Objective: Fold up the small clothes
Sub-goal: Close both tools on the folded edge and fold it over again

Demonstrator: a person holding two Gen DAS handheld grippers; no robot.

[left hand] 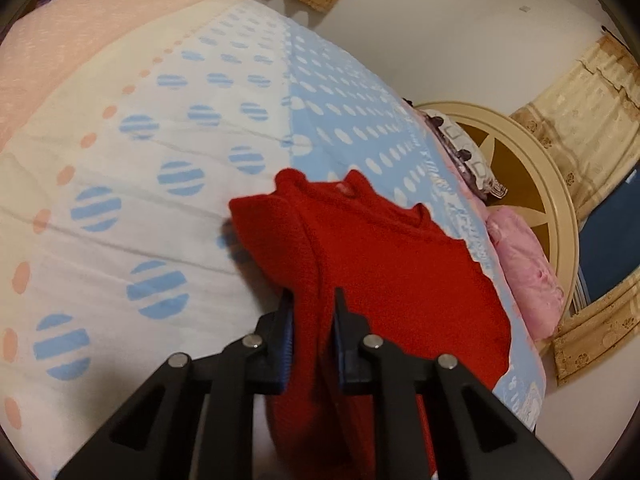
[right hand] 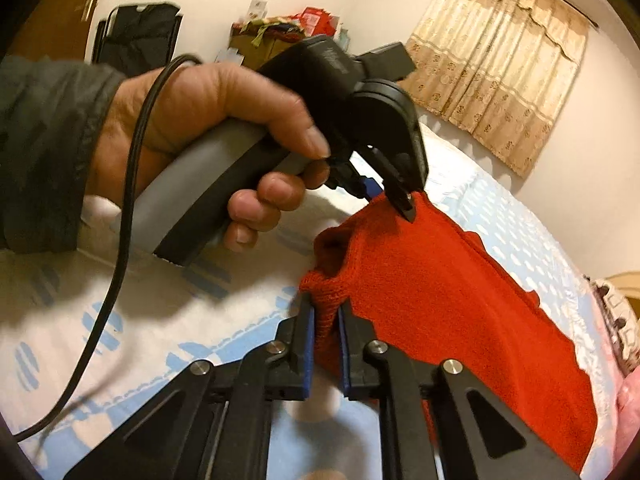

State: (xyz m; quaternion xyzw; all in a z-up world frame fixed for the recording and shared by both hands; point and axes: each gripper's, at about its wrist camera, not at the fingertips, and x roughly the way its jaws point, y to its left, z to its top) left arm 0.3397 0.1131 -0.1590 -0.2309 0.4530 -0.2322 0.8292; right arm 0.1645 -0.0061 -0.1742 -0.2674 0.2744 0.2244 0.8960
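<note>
Both tools, left (left hand: pixel 312 300) and right (right hand: pixel 325 312), clamp red knit garment (left hand: pixel 400 264); no legible writing.

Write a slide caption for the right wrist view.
Both tongs, right and left, pinch a red knit garment over the dotted bedsheet.

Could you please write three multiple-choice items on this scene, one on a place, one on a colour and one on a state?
1. Where does the red garment lie?
A. on the dotted bedspread
B. on a chair
C. on the floor

2. What colour are the gripper pads?
A. green
B. blue
C. white

3. How does the left gripper stand?
A. wide open above the cloth
B. out of sight
C. shut on the garment

Answers: 1 A, the bedspread shows all around it; 2 B, blue strips line the fingers; 3 C, the cloth is pinched between the pads in both views.
</note>
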